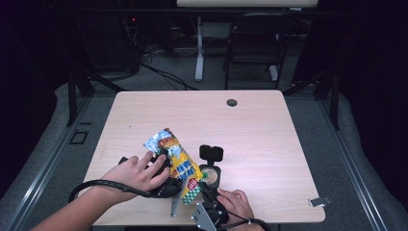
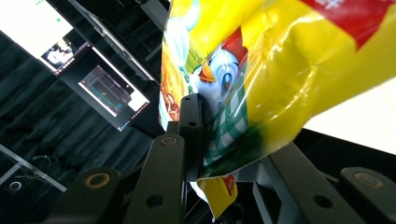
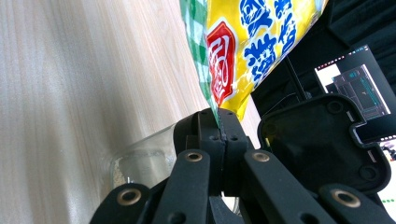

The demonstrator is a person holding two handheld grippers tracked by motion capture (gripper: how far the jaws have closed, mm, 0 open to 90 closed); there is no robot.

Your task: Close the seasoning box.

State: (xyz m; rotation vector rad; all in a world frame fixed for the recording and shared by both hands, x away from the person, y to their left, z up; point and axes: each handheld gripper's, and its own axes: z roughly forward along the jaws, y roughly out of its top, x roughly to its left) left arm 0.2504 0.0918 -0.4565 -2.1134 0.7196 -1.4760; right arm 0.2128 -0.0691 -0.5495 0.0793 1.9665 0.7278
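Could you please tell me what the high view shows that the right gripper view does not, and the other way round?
High view: the whole wooden table with its round cable hole, both hands, and the snack bag running tilted from the left gripper to the right gripper.
Right gripper view: the right gripper's jaws pinched shut on the bag's thin bottom edge, just above a clear glass jar.
Both: the yellow bag, table and jar.
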